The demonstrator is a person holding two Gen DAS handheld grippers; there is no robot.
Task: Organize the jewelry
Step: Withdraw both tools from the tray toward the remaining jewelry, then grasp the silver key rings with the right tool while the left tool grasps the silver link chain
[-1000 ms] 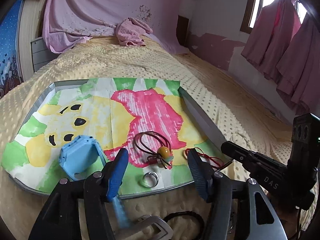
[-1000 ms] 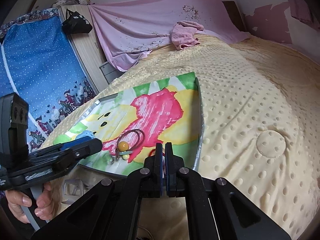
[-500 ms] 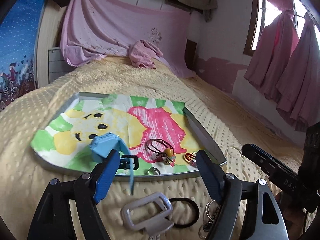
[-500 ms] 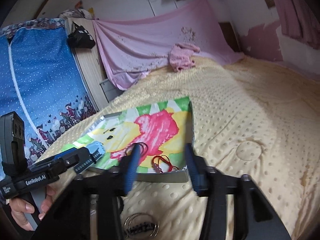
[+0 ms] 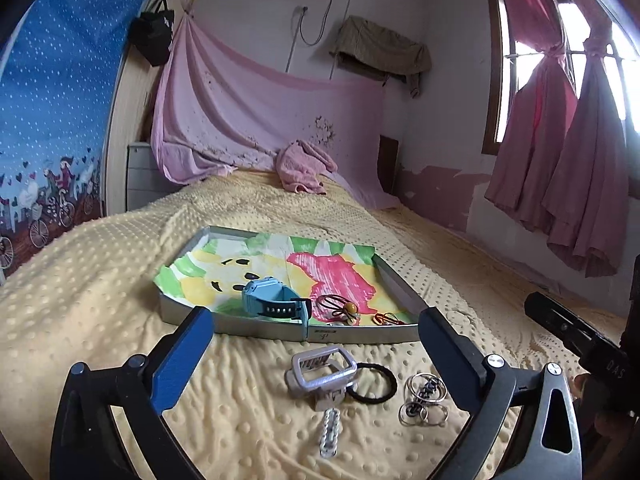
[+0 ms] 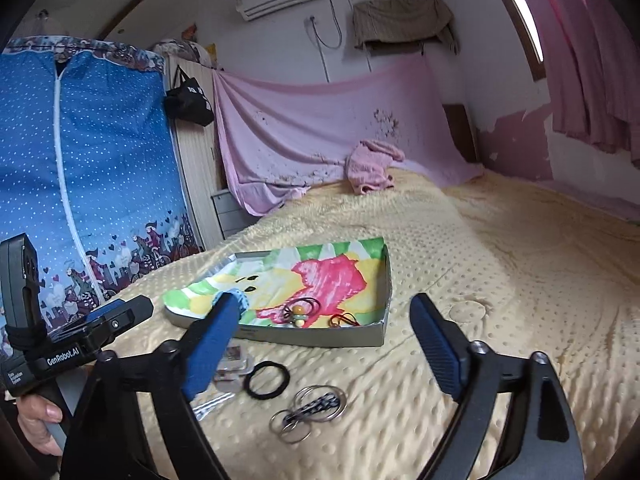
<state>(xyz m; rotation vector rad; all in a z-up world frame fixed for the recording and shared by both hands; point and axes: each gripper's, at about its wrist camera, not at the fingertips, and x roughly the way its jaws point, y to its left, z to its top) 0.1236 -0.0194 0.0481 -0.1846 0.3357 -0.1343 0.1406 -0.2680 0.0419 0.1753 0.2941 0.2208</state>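
Left gripper (image 5: 312, 322): black frame, blue pads, jaws spread wide after just opening, nothing between them.
Right gripper (image 6: 324, 336): same build, jaws also wide after just opening, nothing gripped.

Shallow grey metal tray (image 5: 360, 334), lined with a paper sheet painted green, yellow and pink: on the yellow dotted bedspread (image 5: 100, 280), beyond the tips of both pairs of jaws.
- Light-blue plastic wristwatch with dark strap (image 5: 266, 298): in the tray at its near wall, ahead of the left jaws, strap end hanging over the rim.
- Brown cord hair tie with amber bead (image 5: 340, 307): in the tray, just right of the watch.
- Red string piece (image 5: 388, 318): in the tray, near its right near corner.

On the bedspread, short of the tray and inside the span of the left jaws:
- Grey rectangular plastic buckle (image 5: 322, 370): touching the black band.
- Black elastic hair band (image 5: 374, 382): flat, just right of the buckle.
- Bunch of silver metal rings (image 5: 424, 398): right of the band, nearest the right-side pad.
- Short silver chain link strip (image 5: 330, 432): closest to the camera, below the buckle.

In the right wrist view, the rings (image 6: 308, 406) and band (image 6: 267, 380) lie between the right jaws, nearer the left-side pad.
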